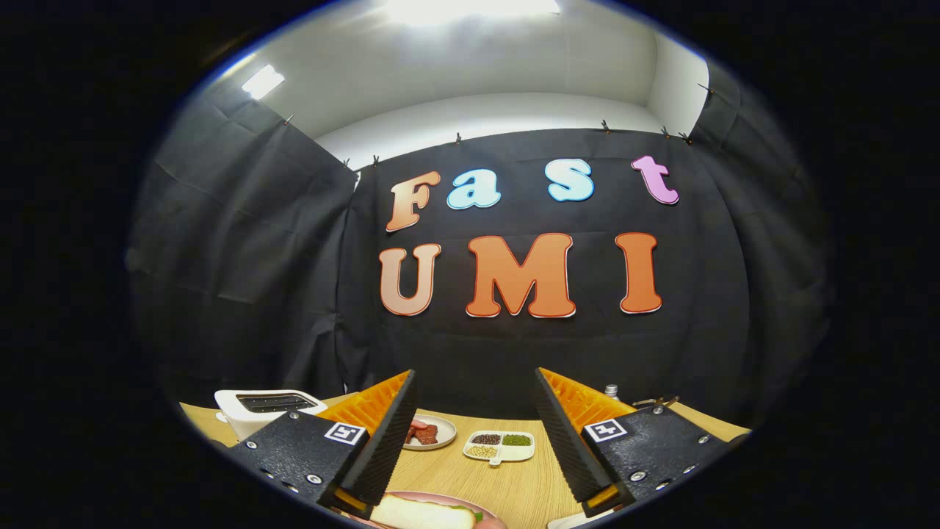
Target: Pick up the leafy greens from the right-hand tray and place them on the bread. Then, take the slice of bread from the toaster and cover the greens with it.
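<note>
The gripper (470, 441) is hovering above the wooden tabletop (514, 485), jaws spread wide and holding nothing. Just below them, a pink plate (493, 519) at the near edge is carrying a bread slice (422, 513) with green leaves (464, 508) peeking out beneath. The white toaster (264, 411) is sitting at the far left. The sandwich looks finished.
</note>
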Tool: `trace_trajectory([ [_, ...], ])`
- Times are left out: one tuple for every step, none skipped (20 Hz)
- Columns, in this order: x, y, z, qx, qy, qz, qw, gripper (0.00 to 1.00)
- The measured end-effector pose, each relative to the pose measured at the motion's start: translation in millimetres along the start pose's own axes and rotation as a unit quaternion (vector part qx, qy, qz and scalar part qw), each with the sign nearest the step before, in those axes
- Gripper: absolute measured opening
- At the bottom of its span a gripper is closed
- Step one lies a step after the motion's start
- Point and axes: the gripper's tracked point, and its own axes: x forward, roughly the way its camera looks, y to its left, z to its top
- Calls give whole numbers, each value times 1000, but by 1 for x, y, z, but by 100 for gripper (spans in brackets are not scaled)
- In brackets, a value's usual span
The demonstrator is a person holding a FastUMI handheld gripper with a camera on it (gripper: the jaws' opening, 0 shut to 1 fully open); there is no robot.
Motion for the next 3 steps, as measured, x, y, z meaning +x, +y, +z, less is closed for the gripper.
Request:
trace_trajectory([
  [-1,0,0,1,1,0,1000,93],
  [0,0,0,4,1,0,1000,93],
  [0,1,0,7,1,1,1000,93],
])
